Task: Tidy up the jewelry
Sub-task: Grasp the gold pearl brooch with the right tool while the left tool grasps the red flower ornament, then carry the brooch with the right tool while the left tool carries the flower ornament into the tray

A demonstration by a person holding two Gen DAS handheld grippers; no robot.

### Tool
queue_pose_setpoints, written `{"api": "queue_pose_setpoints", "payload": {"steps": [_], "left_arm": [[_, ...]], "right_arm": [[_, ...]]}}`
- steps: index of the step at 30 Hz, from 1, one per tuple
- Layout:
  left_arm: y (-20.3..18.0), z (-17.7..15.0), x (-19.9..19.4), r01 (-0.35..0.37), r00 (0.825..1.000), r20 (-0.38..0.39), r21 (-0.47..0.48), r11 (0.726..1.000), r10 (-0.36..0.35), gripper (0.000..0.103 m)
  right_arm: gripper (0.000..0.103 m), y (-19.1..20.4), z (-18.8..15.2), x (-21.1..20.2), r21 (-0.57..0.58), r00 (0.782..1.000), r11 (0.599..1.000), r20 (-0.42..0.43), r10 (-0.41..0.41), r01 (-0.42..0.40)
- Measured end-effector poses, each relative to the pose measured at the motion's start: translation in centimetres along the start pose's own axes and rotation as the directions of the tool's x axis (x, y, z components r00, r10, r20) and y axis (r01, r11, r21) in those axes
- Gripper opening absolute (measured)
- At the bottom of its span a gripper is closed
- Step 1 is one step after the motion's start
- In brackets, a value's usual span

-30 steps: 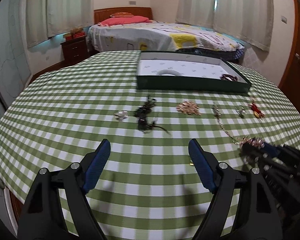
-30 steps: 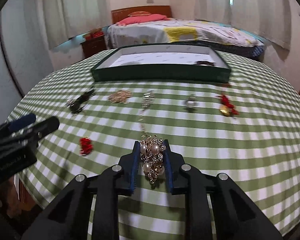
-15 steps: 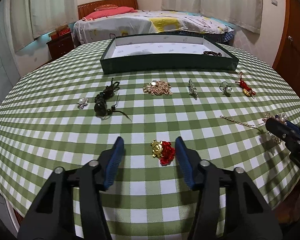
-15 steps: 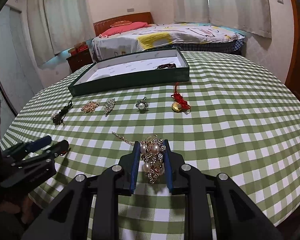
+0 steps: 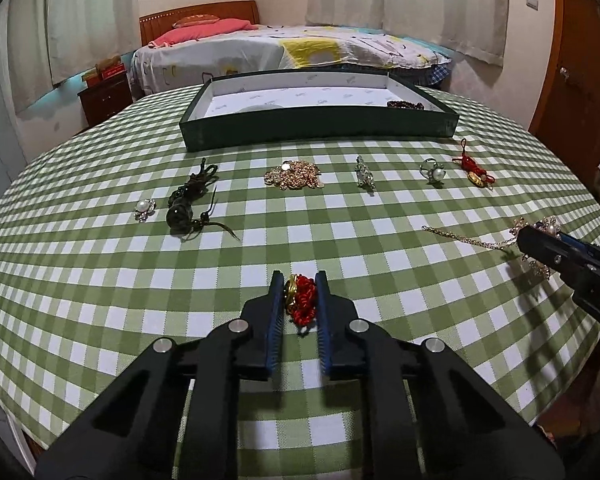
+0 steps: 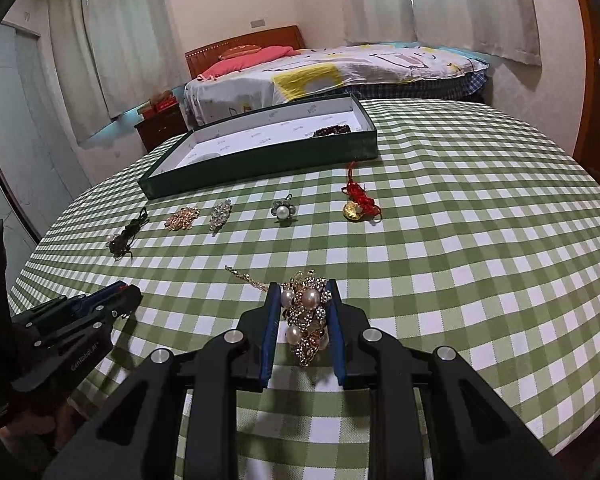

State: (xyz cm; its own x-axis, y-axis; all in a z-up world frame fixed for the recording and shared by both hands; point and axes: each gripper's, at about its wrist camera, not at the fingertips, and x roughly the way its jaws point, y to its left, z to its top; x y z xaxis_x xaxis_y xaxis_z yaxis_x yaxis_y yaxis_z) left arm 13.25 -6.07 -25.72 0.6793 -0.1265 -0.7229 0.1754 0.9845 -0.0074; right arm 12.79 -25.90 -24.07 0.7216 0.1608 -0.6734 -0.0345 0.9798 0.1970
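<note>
Between the blue pads of the left tongs (image 5: 299,280), whose jaws are closing, sits a red knotted charm with a gold bead (image 5: 300,298), both pads pressing its sides as it lies on the green checked surface (image 5: 100,300). The right tongs (image 6: 303,289) are clenched on a gold brooch set with pearls (image 6: 306,314), its thin chain (image 6: 246,277) trailing off to their left onto the cloth. Ahead of both tongs lies a row of pieces: a pearl brooch (image 5: 145,209), a dark corded pendant (image 5: 188,204), a gold cluster (image 5: 294,174), a rhinestone clip (image 5: 364,174), a pearl ring (image 5: 433,171) and a second red charm (image 5: 474,168). Beyond that row stands the dark green tray (image 5: 320,130), with a dark bead bracelet (image 5: 406,105) in its far right corner.
</note>
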Motion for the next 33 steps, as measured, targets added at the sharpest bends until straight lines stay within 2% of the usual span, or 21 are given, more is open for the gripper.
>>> {"api": "queue_pose_setpoints", "payload": {"steps": [7,17,25,33], "left_arm": [[0.7,0.0,-0.2,-0.002,1.0,0.013,-0.02,1.0,0.003,0.015],[1.1,1.1,-2.3,-0.025,0.996,0.088,-0.015,1.0,0.027,0.015],[1.8,3.0,-4.0,-0.019,0.991,0.131,-0.041,0.999,0.024,0.015],[1.7,5.8,-5.4,0.005,0.983,0.184,-0.032,0.999,0.001,0.015]], "right_arm": [[0.023,0.3,-0.2,-0.1,-0.012,1.0,1.0,0.008,0.002,-0.002],[0.023,1.1,0.6,-1.8,-0.035,0.997,0.999,0.083,0.01,-0.007],[0.023,2.2,2.4,-3.4,-0.06,0.991,0.998,0.134,0.024,-0.017],[0.023,3.4,5.9,-5.4,-0.084,0.976,0.996,0.213,0.048,-0.031]]}}
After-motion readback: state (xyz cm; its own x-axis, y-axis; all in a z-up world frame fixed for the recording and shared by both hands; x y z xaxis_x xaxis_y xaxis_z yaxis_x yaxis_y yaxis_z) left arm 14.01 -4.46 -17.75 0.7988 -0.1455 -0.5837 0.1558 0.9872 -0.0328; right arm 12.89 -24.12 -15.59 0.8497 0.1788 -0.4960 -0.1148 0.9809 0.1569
